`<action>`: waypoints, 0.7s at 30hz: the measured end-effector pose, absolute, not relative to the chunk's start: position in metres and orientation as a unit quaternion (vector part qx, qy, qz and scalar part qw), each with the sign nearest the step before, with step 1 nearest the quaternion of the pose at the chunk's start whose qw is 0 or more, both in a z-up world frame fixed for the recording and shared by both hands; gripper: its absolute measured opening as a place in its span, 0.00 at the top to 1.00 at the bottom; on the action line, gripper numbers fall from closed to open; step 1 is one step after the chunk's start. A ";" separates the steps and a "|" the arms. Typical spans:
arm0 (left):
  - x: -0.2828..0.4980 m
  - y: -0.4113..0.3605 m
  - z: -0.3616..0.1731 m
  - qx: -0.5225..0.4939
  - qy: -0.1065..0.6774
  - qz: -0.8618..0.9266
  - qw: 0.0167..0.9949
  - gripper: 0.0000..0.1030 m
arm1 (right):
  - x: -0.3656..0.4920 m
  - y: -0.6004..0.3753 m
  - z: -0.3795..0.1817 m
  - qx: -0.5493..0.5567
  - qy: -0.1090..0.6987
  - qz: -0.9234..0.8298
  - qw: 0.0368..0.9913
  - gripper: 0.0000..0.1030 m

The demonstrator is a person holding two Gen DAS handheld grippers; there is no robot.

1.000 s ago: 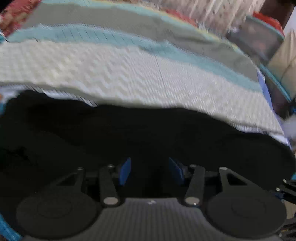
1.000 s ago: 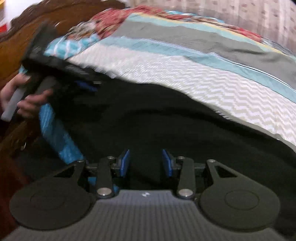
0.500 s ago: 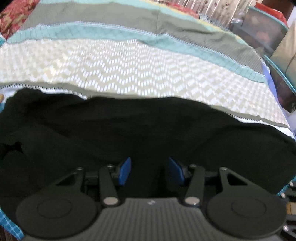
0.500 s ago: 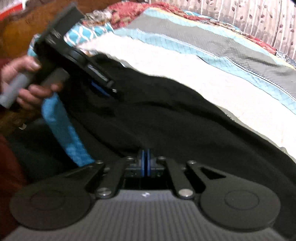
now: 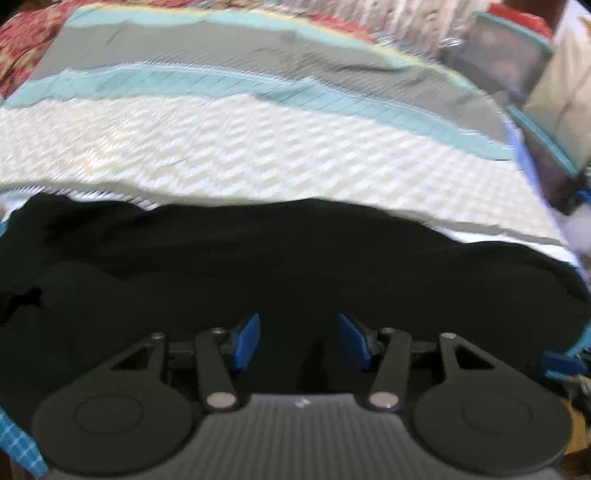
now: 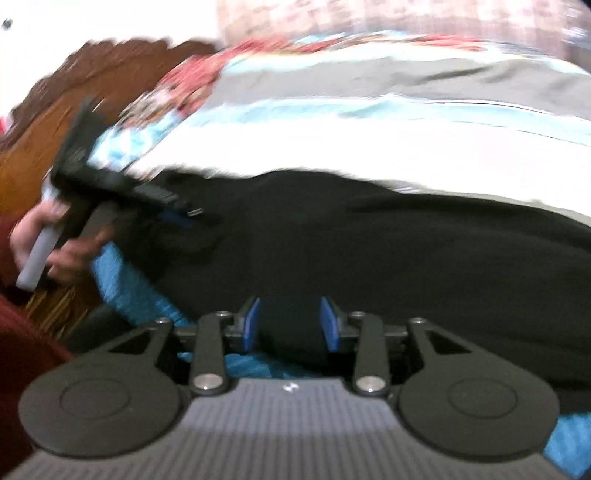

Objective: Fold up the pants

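Black pants [image 5: 295, 258] lie spread across the near edge of a striped bedspread [image 5: 258, 155]; they also fill the right wrist view [image 6: 369, 251]. My left gripper [image 5: 297, 341] is open, its blue pads apart right over the black cloth. My right gripper [image 6: 290, 325] is open too, with a fold of the pants' near edge lying between its blue pads. The left gripper's body [image 6: 122, 184] and the hand holding it show at the left of the right wrist view, over the pants' other end. Both views are blurred.
A carved wooden headboard [image 6: 74, 110] stands at the left of the bed. A curtain [image 6: 369, 22] hangs behind the bed. Teal-edged boxes or bags [image 5: 517, 66] stand past the bed's right end. A blue patterned sheet [image 6: 129, 288] hangs over the bed's near edge.
My right gripper, shut half a second ago, has opened and now has black cloth between its pads. The left gripper stayed open over the pants. Both cameras shifted slightly.
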State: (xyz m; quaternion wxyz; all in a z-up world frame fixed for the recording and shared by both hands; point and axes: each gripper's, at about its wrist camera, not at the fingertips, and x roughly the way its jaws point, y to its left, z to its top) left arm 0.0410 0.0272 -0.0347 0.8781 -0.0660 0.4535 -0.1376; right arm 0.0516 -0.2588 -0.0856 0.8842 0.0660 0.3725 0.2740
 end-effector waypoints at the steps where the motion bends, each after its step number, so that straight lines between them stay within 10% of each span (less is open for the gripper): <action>1: 0.039 0.020 -0.033 -0.065 0.450 -0.153 0.877 0.52 | 0.050 -0.274 -0.085 0.082 0.372 0.251 0.890 0.62; 21: 0.036 -0.035 -0.067 -0.021 0.503 -0.205 0.839 0.50 | 0.021 -0.401 -0.133 0.409 0.349 0.010 0.843 0.61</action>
